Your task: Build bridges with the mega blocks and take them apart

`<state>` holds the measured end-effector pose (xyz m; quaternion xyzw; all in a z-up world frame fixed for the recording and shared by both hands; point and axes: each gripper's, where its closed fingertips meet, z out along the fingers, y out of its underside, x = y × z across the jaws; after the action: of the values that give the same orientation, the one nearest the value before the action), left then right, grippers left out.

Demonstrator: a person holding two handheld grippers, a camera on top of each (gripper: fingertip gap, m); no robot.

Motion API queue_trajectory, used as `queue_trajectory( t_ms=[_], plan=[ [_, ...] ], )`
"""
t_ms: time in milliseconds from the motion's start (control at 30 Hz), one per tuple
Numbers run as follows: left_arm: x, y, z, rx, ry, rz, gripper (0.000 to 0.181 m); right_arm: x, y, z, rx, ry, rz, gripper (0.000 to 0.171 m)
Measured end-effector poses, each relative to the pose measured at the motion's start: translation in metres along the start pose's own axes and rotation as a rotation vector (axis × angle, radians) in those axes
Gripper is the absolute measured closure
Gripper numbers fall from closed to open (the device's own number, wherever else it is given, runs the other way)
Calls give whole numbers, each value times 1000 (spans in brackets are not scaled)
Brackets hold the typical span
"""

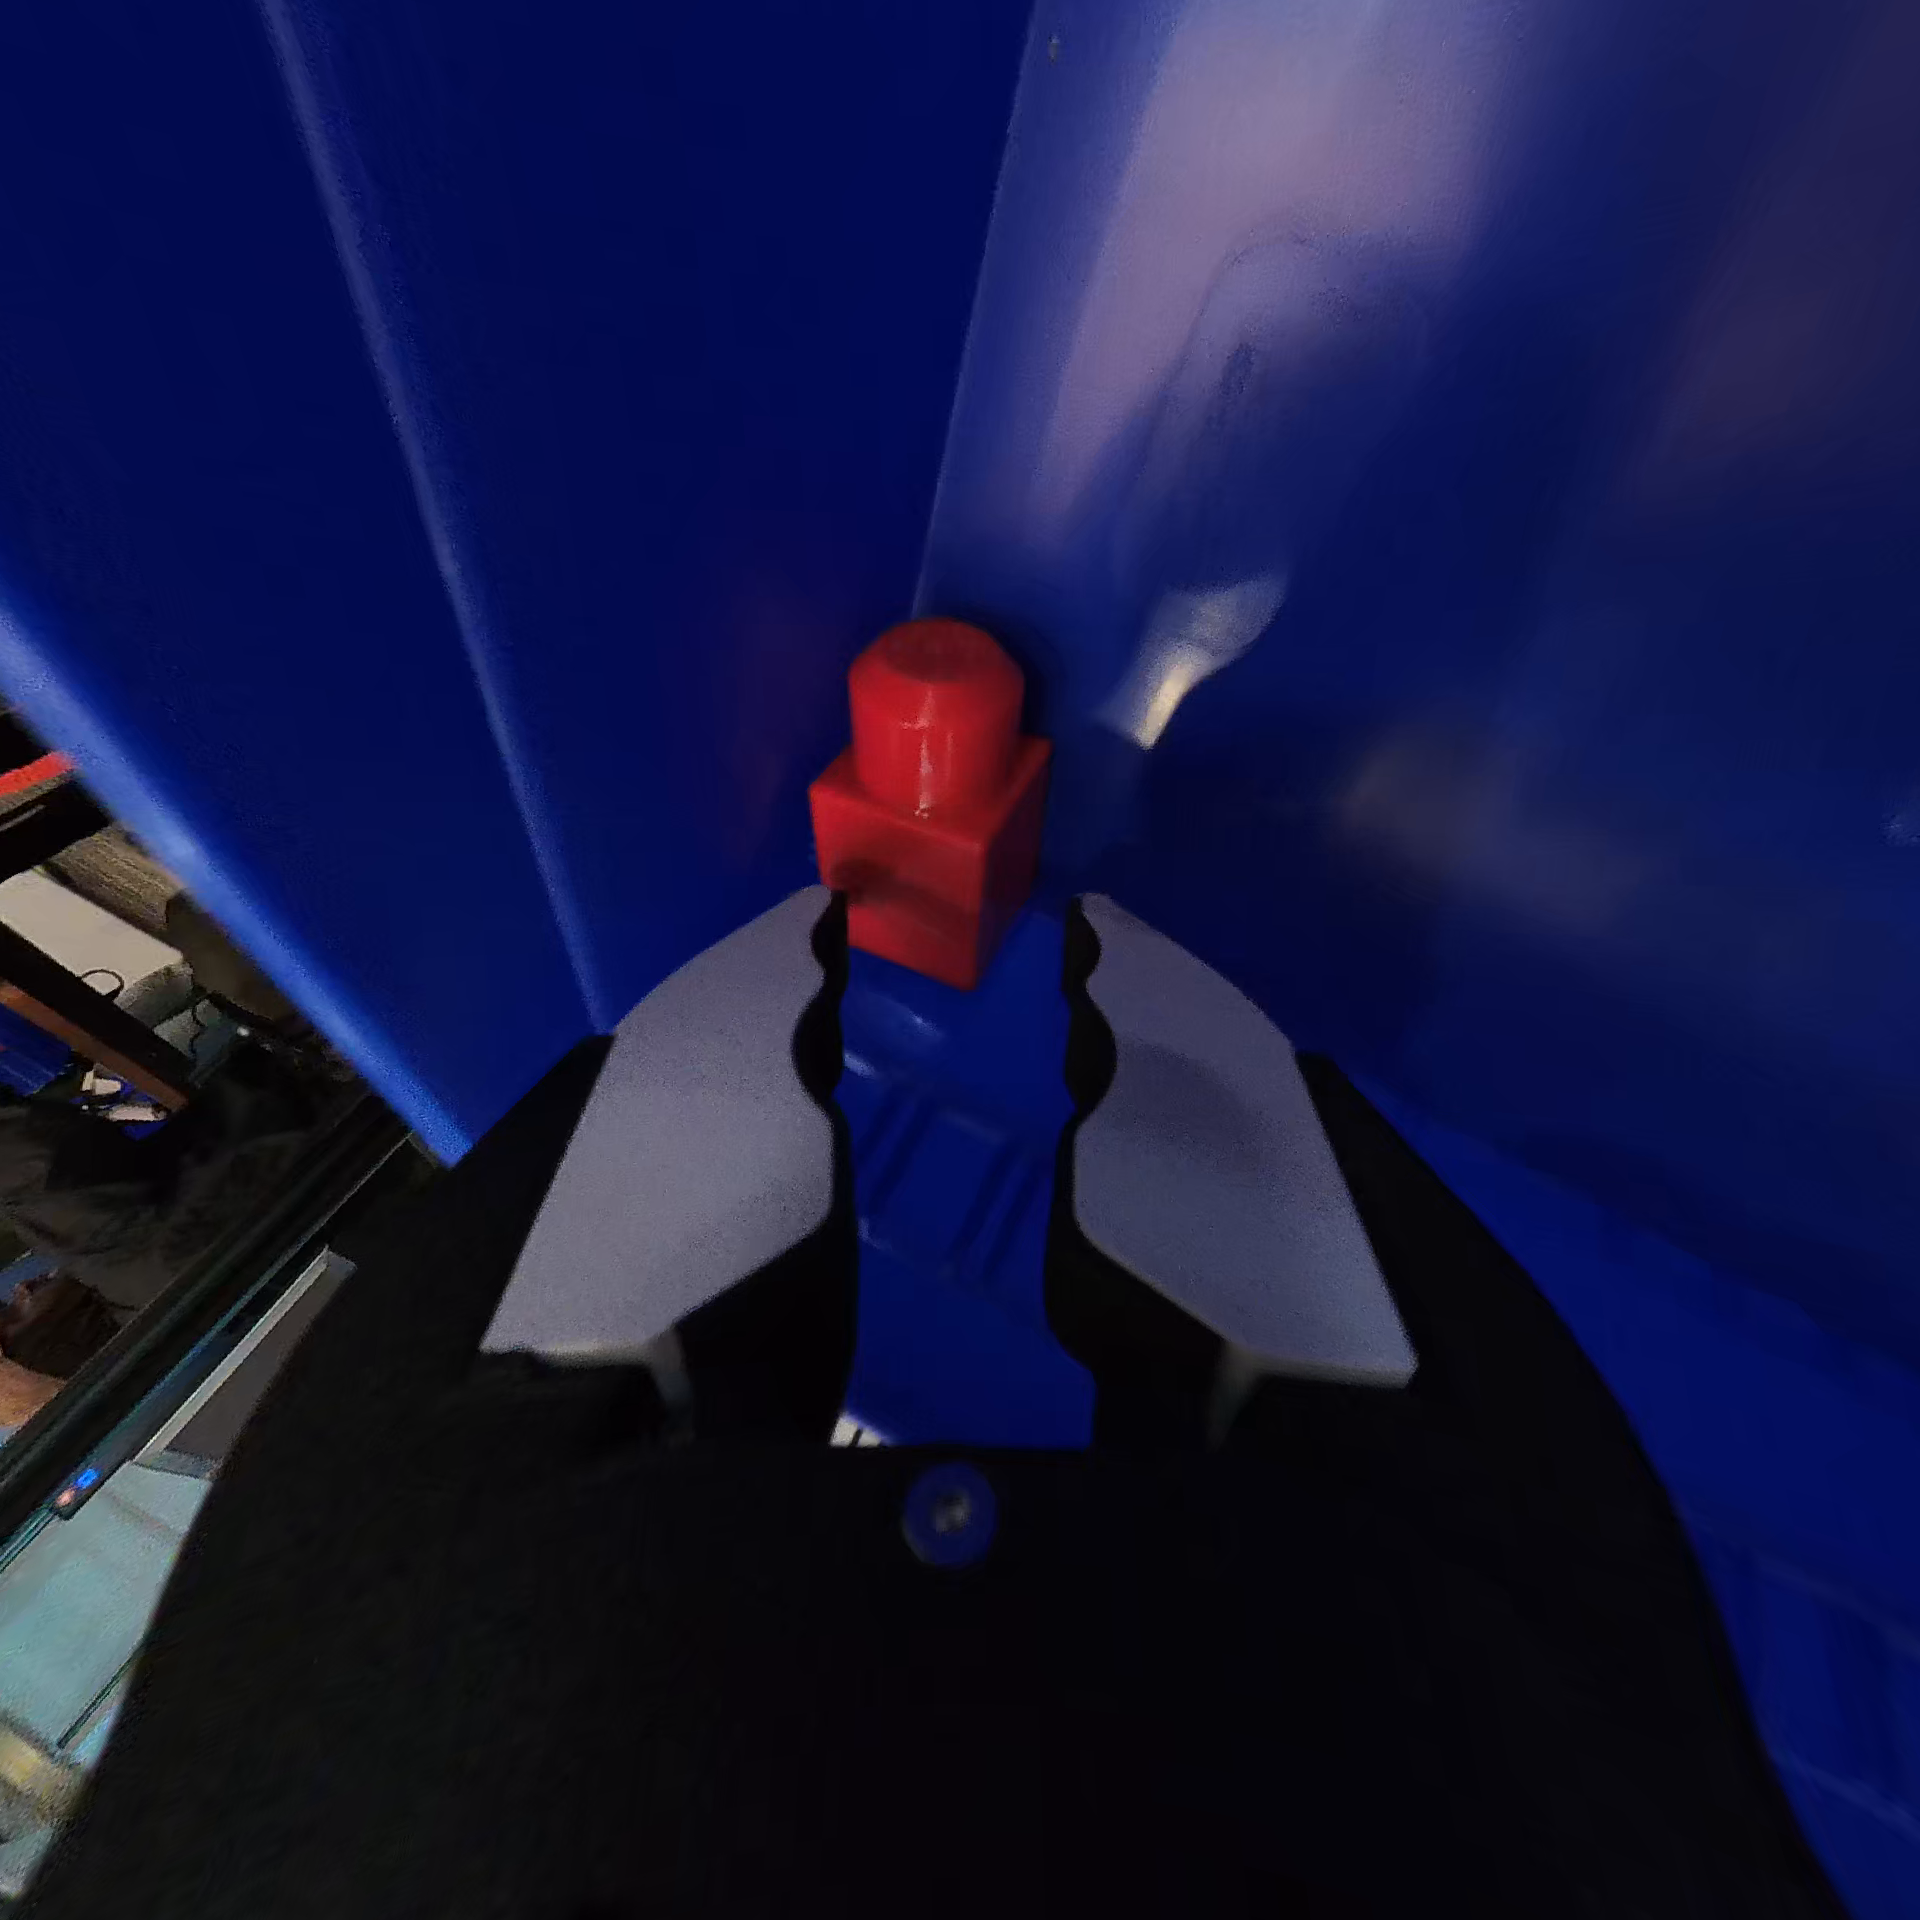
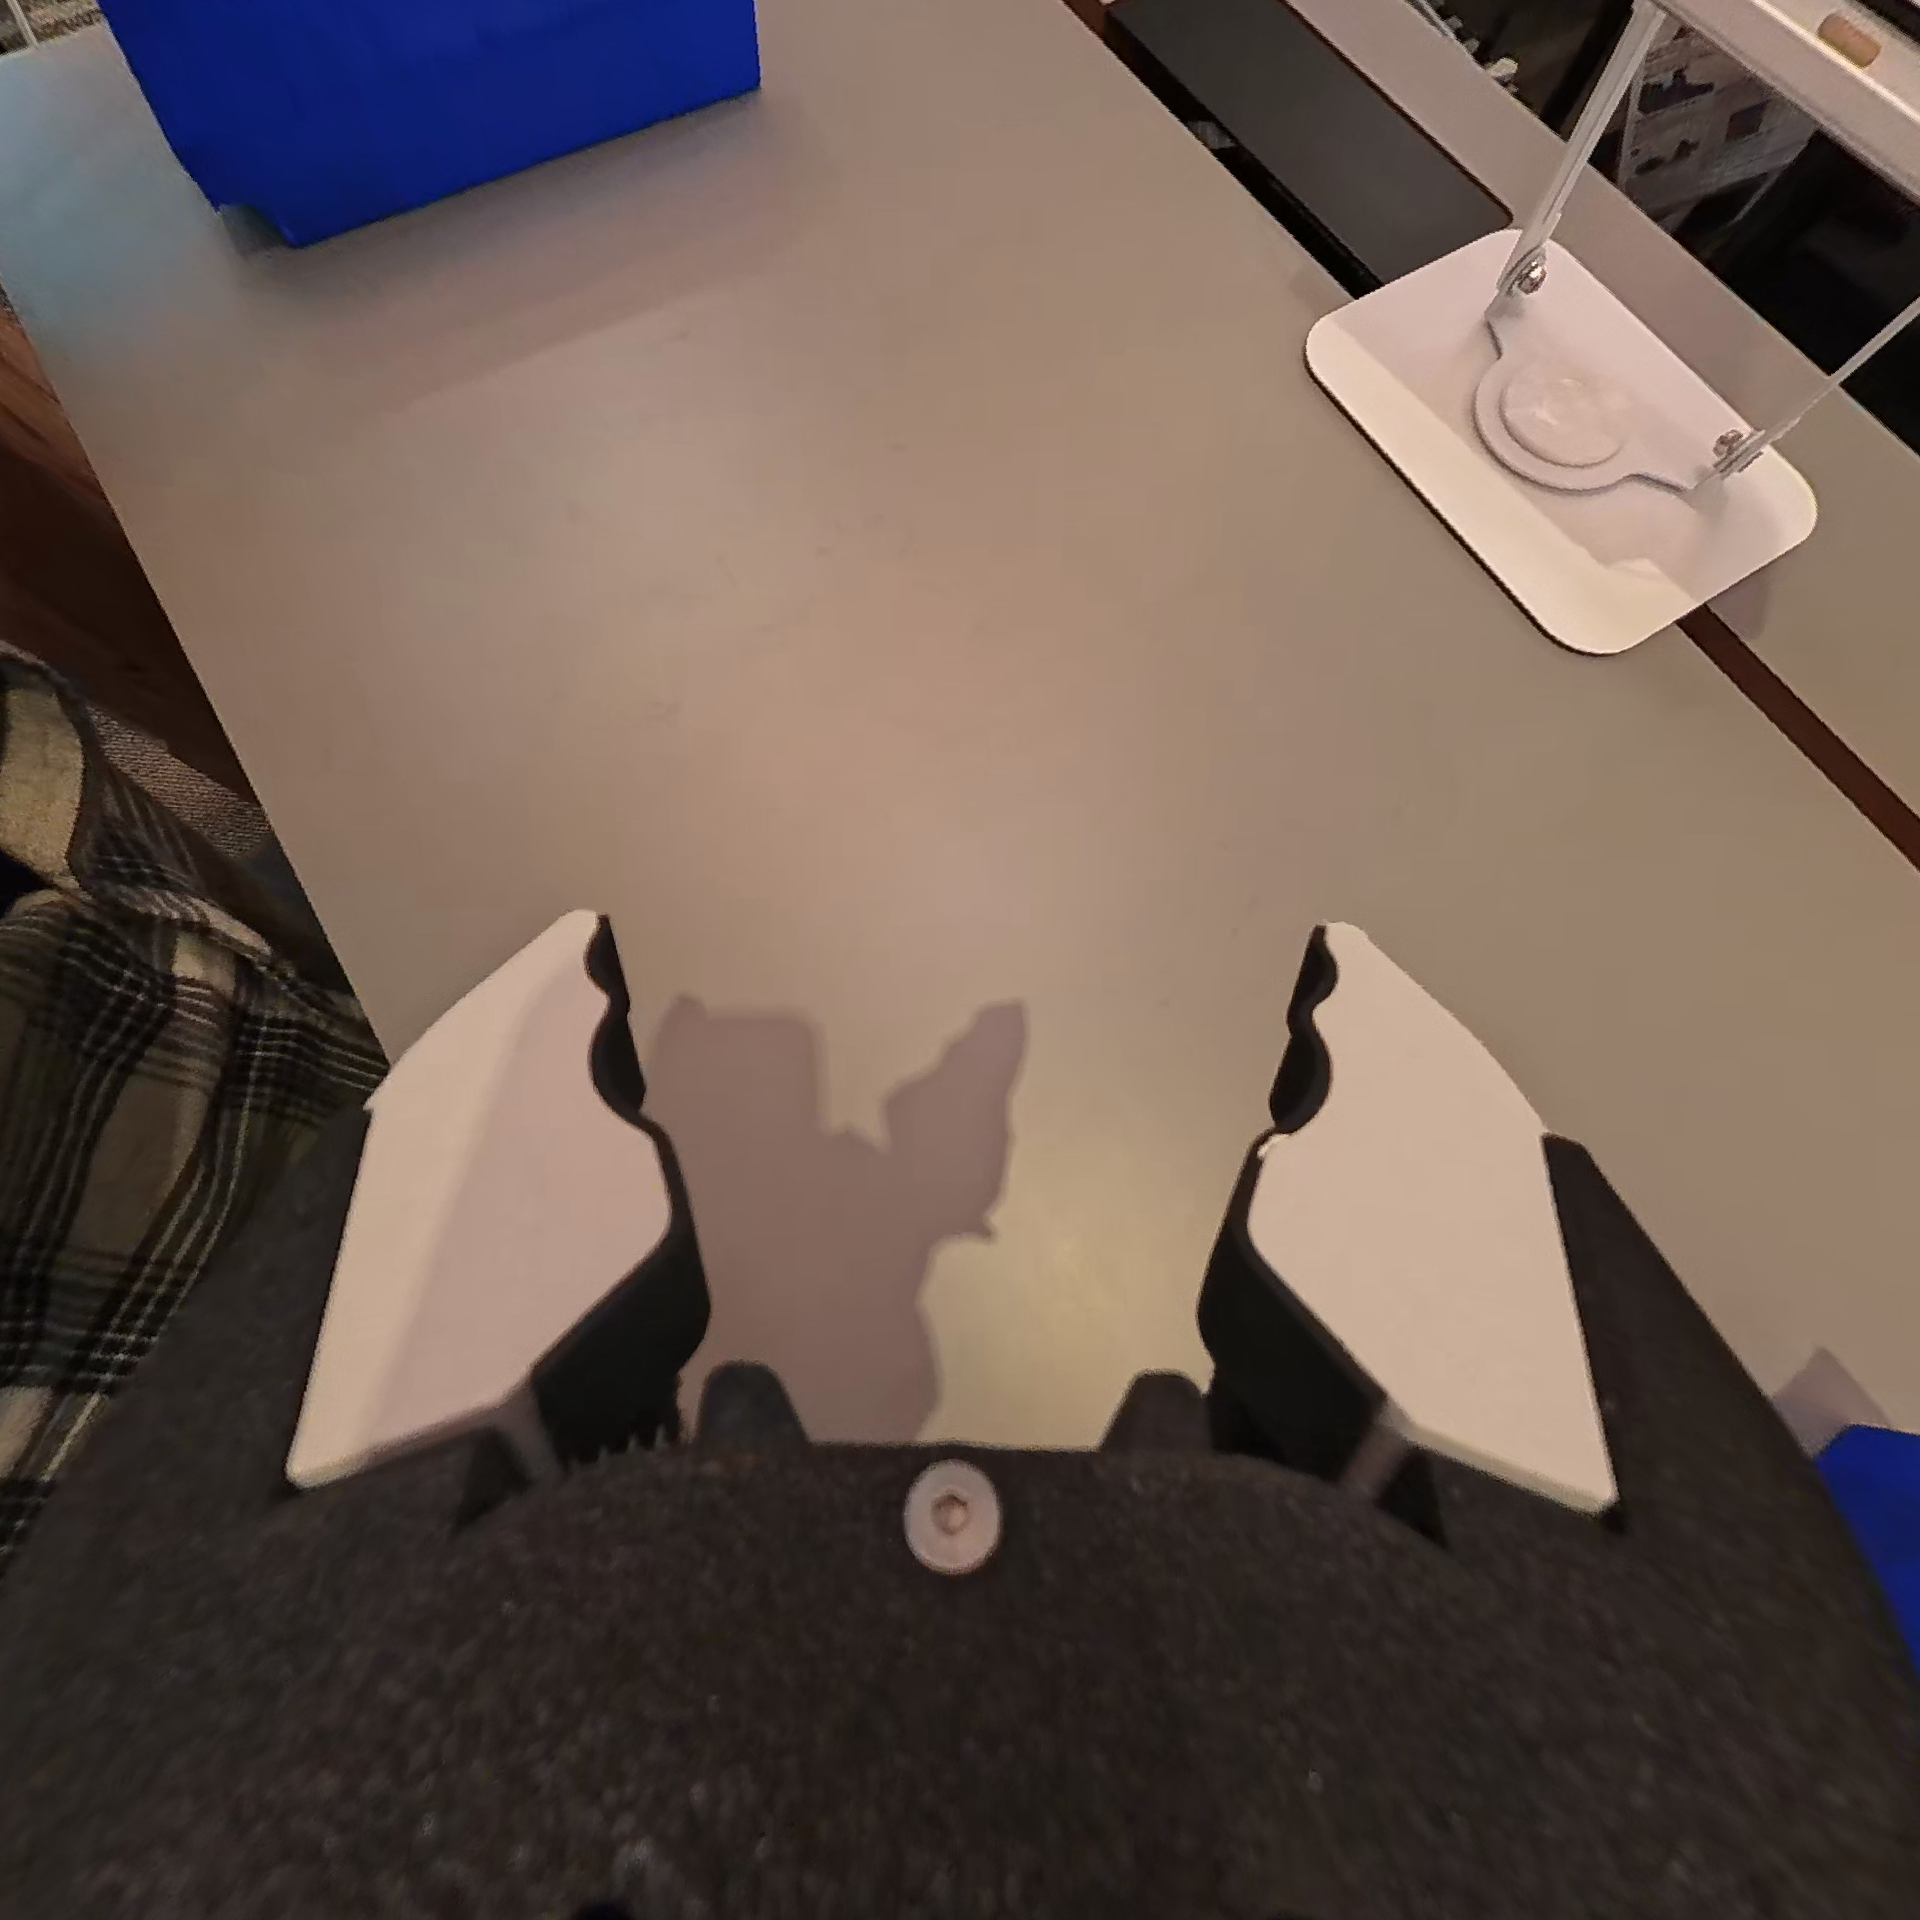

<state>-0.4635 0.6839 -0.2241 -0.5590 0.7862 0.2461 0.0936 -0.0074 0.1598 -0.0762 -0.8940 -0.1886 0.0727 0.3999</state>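
In the left wrist view my left gripper (image 1: 951,925) is inside a blue bin (image 1: 623,416), close to the corner where two walls meet. Its jaws are narrowed around a blue block (image 1: 945,1143) that fills the gap between them. A red single-stud block (image 1: 930,821) sits on the blue block's far end, just past the fingertips, tilted a little with its stud pointing away. In the right wrist view my right gripper (image 2: 961,935) is wide open and empty, hovering above the grey table (image 2: 831,520). No blocks show there.
The blue bin (image 2: 436,104) stands at the table's far left. A white lamp base (image 2: 1558,436) with metal arms stands near the right edge. A plaid sleeve (image 2: 125,1039) is beyond the table's left edge. A small blue object (image 2: 1870,1507) shows at the right border. About 70 cm separates my left fingertips from my right.
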Motion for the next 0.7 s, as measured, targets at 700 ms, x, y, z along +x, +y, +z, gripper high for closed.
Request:
queue_trajectory(
  t_ms=[700],
  plan=[
    [27,-7,-35,22,127,-6,121,-7,12,-9,20,-25,-23,52]
  ],
)
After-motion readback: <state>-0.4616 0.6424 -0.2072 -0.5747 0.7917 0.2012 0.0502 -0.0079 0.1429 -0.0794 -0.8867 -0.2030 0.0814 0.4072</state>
